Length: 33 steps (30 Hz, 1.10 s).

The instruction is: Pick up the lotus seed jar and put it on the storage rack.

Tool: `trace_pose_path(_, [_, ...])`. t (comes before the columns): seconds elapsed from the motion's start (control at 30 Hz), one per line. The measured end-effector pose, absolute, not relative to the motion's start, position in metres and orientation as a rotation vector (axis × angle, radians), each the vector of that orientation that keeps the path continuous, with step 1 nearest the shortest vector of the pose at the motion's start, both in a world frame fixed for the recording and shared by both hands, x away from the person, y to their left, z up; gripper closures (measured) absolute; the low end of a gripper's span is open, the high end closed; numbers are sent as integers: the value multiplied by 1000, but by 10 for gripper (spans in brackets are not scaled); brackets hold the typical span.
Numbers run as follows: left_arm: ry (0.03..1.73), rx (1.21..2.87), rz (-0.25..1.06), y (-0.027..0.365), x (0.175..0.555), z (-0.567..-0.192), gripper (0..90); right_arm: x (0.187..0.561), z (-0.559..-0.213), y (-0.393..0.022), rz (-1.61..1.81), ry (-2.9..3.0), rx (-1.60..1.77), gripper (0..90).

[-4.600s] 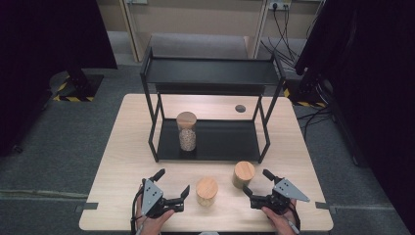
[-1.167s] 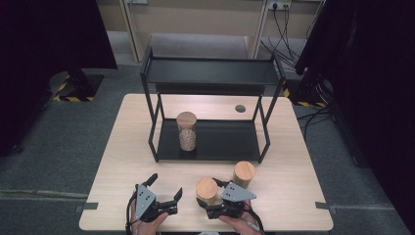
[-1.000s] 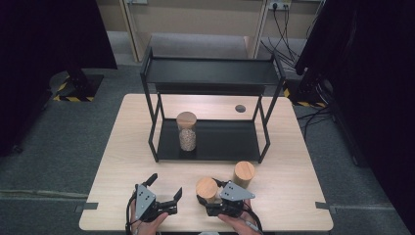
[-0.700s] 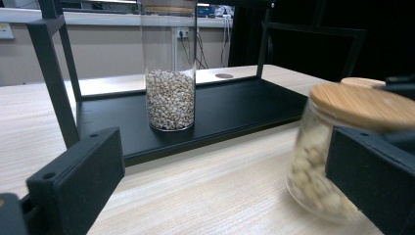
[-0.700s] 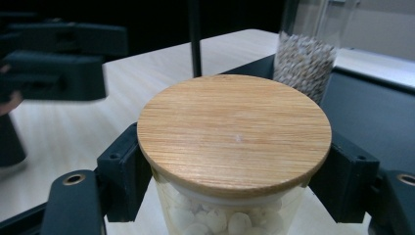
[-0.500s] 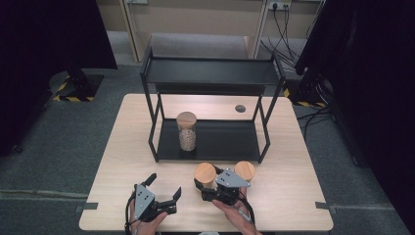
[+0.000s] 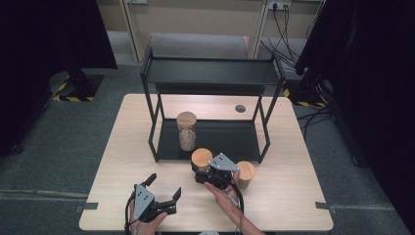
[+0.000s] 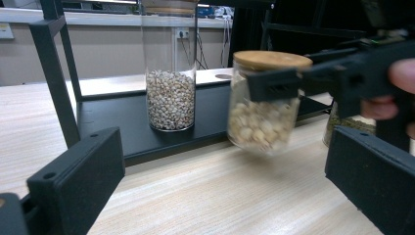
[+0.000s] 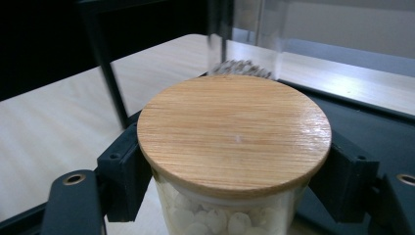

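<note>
Since the earlier frames, right tool (image 7: pixel 208 172) has carried the short cork-lidded jar (image 7: pixel 201 159) of pale beans toward 12 o'clock, its jaws clenched on the glass just under the lid. That jar hangs clear of the surface (image 7: pixel 293 196), just before the black rack's (image 7: pixel 210 73) lower shelf, near the tall jar (image 7: pixel 186 130). Left tool (image 7: pixel 161 196) rests at 7 o'clock, released and holding nothing; a third jar (image 7: pixel 245 174) stands at the right tool's 3 o'clock.

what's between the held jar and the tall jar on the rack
Nothing: in the left gripper view, bare black shelf and table edge separate the held jar from the tall jar.
</note>
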<state>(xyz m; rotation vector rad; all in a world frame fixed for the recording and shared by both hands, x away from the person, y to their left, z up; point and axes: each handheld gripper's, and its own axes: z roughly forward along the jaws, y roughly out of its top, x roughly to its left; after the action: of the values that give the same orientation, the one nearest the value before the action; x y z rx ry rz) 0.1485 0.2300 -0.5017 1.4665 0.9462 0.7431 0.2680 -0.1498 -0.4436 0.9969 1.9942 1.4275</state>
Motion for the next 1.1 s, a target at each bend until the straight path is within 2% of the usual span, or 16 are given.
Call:
trace_pose_path(0.4, [944,1466,740,230,148,-502,6,289,-437,-123,1346,1871,1103,257])
trace_pose_path(1.1, [943,1470,728,231,149,-502,6,317,-453,-101,1254,1796,1210,257])
